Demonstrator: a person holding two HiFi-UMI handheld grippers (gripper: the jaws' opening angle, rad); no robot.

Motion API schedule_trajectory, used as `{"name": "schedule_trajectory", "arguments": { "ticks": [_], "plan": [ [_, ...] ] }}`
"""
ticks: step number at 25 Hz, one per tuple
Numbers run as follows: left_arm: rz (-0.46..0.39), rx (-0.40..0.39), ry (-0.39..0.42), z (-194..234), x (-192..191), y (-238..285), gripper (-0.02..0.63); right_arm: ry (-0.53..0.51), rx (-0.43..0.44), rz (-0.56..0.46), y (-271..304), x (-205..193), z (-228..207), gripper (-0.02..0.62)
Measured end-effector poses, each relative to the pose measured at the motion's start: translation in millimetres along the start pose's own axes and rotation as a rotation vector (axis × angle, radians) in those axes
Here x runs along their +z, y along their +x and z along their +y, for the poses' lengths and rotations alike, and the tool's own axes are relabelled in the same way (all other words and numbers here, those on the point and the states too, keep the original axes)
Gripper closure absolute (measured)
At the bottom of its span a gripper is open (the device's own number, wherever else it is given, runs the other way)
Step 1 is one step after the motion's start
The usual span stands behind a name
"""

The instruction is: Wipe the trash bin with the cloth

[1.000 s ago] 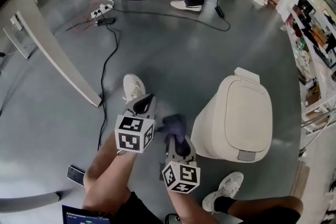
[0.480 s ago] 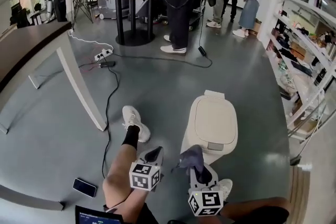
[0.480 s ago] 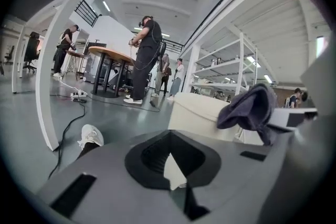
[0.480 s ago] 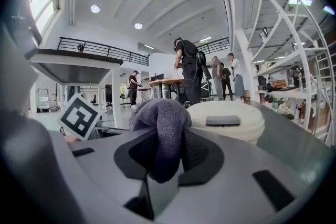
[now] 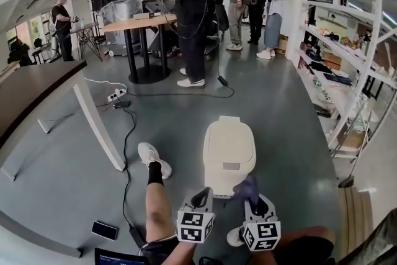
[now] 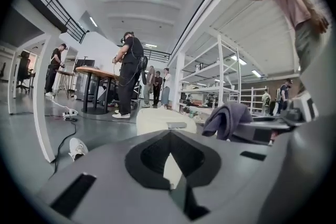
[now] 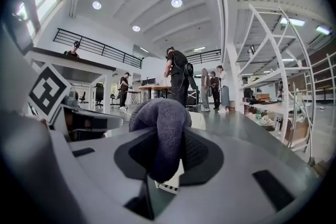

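One trash bin (image 5: 229, 149), one cloth (image 5: 247, 187), two grippers, left gripper (image 5: 201, 197), right gripper (image 5: 254, 202); one phone (image 5: 104, 230) on the floor, one power strip (image 5: 116, 95)

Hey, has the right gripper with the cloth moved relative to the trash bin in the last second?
Yes. The right gripper went from the trash bin's left side to its near front edge, cloth clamped.
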State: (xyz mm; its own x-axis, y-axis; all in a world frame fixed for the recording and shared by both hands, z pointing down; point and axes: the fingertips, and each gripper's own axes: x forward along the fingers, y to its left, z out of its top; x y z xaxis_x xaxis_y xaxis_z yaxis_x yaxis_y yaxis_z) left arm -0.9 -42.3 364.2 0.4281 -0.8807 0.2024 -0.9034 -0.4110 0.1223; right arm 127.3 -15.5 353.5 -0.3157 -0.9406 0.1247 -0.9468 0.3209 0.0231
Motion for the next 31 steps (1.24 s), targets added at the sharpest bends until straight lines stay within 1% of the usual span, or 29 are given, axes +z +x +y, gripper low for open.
{"name": "schedule_trajectory", "arguments": {
  "ticks": [3,8,12,16,20,31],
  "plan": [
    [0.001,0.001,0.006,-13.0,0.7,-9.0,0.609,-0.009,-0.008,0.015,-12.3,-4.5,-8.6,0.506],
    [0.004,0.025,0.007,-14.1,-6.9,-16.7,0.609,-0.042,-0.015,0.008,-24.5,-10.0,-9.8,0.506],
    [0.008,0.029,0.032,-16.2,-7.4,-15.9,0.609,-0.033,-0.017,-0.010,-23.6,-6.6,-10.7,0.506],
    [0.023,0.040,0.042,-16.7,-14.5,-18.3,0.609,-0.037,-0.002,-0.017,-24.1,-6.7,-1.7,0.506],
    [0.021,0.040,0.057,-16.9,-15.5,-15.7,0.609,-0.039,0.004,-0.030,-18.6,-5.3,2.0,0.506],
    [0.041,0.036,0.059,-20.6,-23.3,-11.1,0.609,-0.041,0.006,-0.025,-14.4,-7.9,2.6,0.506]
  ]
}}
